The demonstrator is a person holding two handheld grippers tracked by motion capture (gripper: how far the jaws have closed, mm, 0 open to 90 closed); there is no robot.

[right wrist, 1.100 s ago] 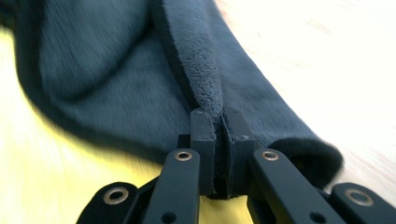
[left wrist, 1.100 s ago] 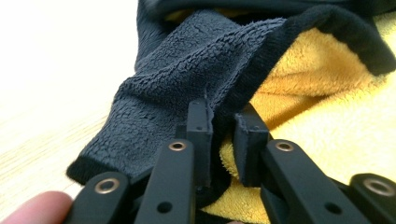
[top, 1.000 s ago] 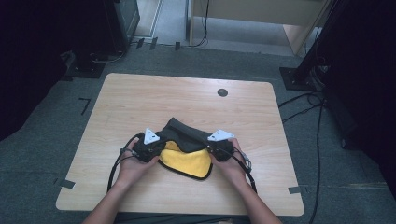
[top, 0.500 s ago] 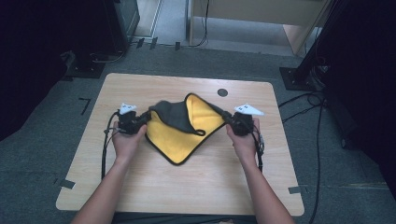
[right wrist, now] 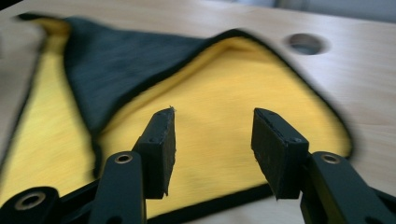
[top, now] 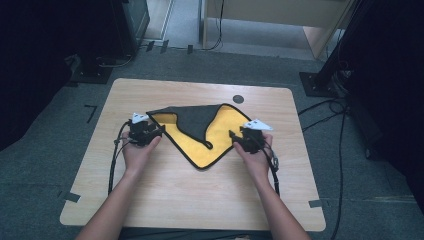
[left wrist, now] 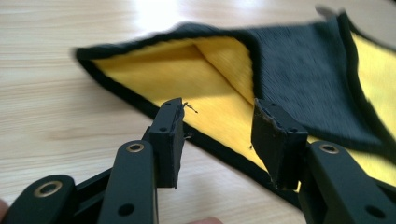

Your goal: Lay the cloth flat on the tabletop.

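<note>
A yellow cloth (top: 220, 132) with black trim lies spread on the wooden table (top: 200, 200), its far corner folded toward me as a black triangular flap (top: 192, 120). My left gripper (top: 159, 131) sits at the cloth's left edge, open, with the trim (left wrist: 219, 151) just beyond its jaws. At the cloth's right corner my right gripper (top: 234, 137) stands open over the yellow fabric (right wrist: 215, 126). Nothing is held between either pair of jaws. The black flap (left wrist: 299, 74) fills the upper right of the left gripper view and lies at upper left in the right gripper view (right wrist: 121, 60).
A round cable hole (top: 238, 99) sits in the table behind the cloth, also seen in the right gripper view (right wrist: 306, 43). Cables (top: 116, 160) trail from both grippers toward the near edge. Stand bases and cords lie on the grey floor around the table.
Both grippers carried the cloth away from me and spread it wide, then let go. The cloth now lies flat and both pairs of jaws are open.
</note>
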